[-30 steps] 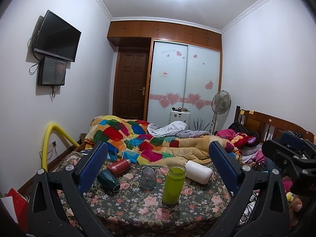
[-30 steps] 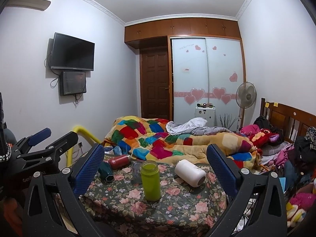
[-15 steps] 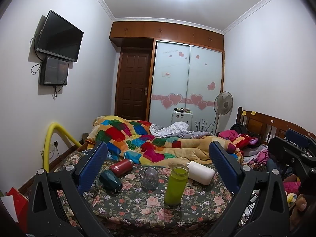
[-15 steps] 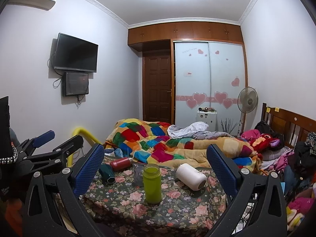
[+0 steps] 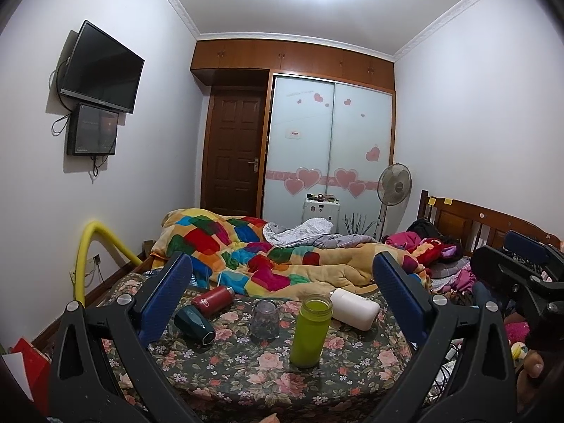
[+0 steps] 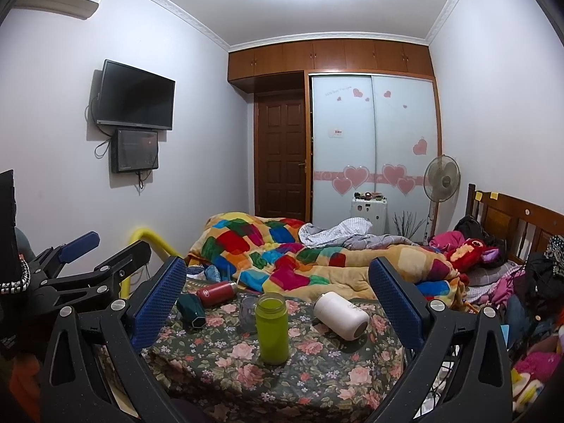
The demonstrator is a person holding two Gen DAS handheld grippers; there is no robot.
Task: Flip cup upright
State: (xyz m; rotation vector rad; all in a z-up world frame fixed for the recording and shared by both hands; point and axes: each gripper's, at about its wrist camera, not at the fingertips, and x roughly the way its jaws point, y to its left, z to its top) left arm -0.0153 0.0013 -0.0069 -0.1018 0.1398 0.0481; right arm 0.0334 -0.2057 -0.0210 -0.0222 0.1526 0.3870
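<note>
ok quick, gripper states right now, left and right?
Left gripper: open, jaws wide apart, holding nothing.
Right gripper: open, jaws wide apart, holding nothing.

Green bottle [image 5: 311, 331] upright before clear cup [image 5: 264, 319], open tablecloth [image 5: 246, 370] nearer.

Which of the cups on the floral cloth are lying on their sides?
Three: the red flask, the dark green cup and the white bottle. The lime-green bottle stands upright; the clear glass also stands, seemingly mouth-down.
</note>
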